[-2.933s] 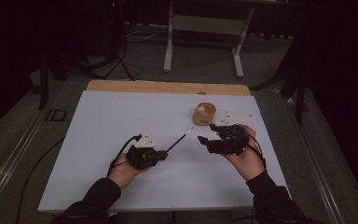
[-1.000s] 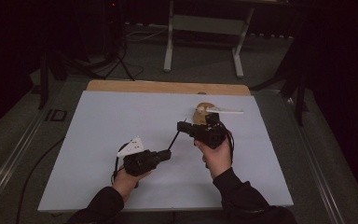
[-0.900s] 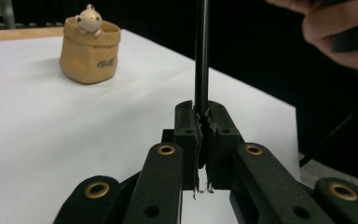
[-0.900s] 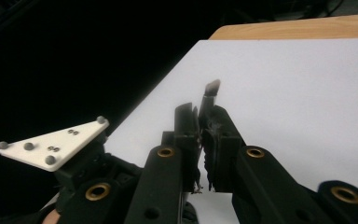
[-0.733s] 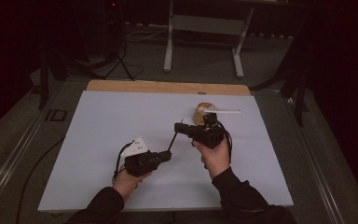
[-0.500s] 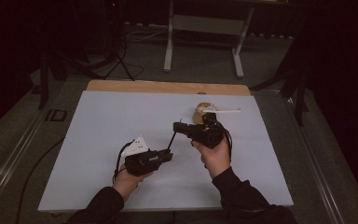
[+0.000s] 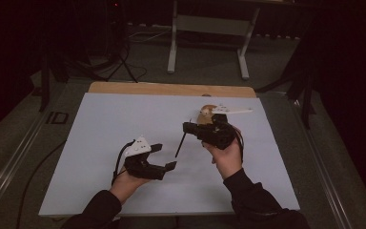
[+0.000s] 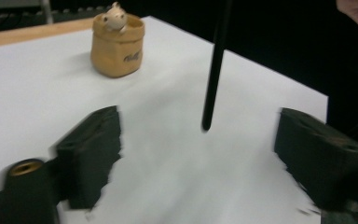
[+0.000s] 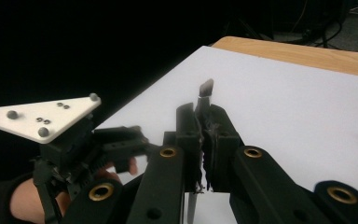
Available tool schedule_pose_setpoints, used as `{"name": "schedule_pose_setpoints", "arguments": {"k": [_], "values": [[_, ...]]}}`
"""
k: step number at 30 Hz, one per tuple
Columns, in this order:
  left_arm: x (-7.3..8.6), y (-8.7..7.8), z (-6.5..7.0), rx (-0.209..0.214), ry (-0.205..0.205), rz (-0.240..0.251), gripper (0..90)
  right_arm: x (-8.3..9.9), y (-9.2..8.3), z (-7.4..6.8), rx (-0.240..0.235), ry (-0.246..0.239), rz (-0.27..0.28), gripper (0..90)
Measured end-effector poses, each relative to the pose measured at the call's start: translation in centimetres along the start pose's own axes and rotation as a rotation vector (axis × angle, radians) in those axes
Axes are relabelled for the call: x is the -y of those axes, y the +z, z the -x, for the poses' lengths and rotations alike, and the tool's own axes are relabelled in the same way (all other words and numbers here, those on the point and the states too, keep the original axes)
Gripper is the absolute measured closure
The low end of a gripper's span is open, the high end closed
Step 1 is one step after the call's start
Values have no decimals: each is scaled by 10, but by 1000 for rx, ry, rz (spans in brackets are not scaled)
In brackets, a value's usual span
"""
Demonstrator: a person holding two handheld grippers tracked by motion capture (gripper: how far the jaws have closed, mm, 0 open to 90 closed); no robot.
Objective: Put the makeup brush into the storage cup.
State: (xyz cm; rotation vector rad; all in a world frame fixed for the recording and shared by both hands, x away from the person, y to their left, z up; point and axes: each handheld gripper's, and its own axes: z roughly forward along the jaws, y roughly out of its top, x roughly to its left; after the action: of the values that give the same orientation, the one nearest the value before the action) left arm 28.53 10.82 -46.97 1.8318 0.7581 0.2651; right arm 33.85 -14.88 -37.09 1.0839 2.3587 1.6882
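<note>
While the right gripper [image 7: 187,128] stays clamped on a thin black stick [image 7: 180,144] that slants down toward the near left, the left gripper [image 7: 164,156] has just been opening; its jaws stand wide with nothing between them, the stick's tip just beyond. Far right on the white board [image 7: 100,138] sits a tan pouch-shaped pot [image 8: 117,45]. Dark floor surrounds the table.

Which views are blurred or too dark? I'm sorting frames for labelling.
High view: dim room, black surroundings, evenly lit white table, sharp enough. Left gripper view: the left gripper has smeared jaw edges, motion blur as the jaws have just been opening; the tan pot and black stick are fairly clear. Right gripper view: the right gripper is sharp, background black.
</note>
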Motion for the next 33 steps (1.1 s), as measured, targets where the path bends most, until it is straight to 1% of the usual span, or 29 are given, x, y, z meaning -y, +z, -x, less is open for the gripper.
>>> {"name": "schedule_pose_setpoints", "arguments": {"k": [1,2,3,4,5,7,8,10,11,13,15,17,18,21,23,24,26,30,32,33], "values": [[0,-2,-1,18,12,-2,77,0,-2,1,9,-8,-1,858],[-1,-3,-2,31,14,-8,25,0,-4,3,19,-16,-3,858],[-1,-4,-2,28,11,-18,20,0,-6,5,27,-22,-2,858],[-1,-4,-2,28,11,-18,19,0,-8,6,33,-29,-7,858],[-1,-7,-5,30,-4,-10,19,1,-10,7,49,-41,-9,858],[-1,-10,-7,35,-21,-22,19,1,-14,11,62,-56,-17,858],[-1,-11,-8,39,-22,-25,19,1,-16,12,75,-67,-14,858],[1,-14,-9,32,-20,-20,19,1,-21,16,88,-83,-22,858],[3,-15,-10,43,-18,-20,19,2,-24,17,101,-98,-23,858],[6,-17,-11,48,-24,-20,19,2,-29,20,114,-121,-33,858],[9,-18,-12,39,-24,-23,19,1,-34,24,126,-135,-37,858],[13,-19,-14,39,-30,-31,19,0,-39,26,144,-148,-34,858],[15,-19,-15,38,-27,-30,19,-1,-43,28,152,-158,-31,858],[18,-20,-17,37,-23,-23,20,-3,-51,33,168,-167,-22,858],[20,-21,-17,36,-13,-21,21,-6,-56,37,174,-167,-17,858],[21,-21,-18,34,-8,-18,23,-7,-58,38,176,-174,-13,858],[22,-21,-18,28,-7,-16,23,-10,-63,41,193,-192,-3,857],[24,-22,-18,22,-7,-6,23,-17,-72,48,220,-192,20,858],[24,-23,-19,27,-6,2,23,-20,-76,51,231,-188,31,858],[25,-25,-20,14,-1,-1,23,-23,-78,54,241,-187,39,858]]}}
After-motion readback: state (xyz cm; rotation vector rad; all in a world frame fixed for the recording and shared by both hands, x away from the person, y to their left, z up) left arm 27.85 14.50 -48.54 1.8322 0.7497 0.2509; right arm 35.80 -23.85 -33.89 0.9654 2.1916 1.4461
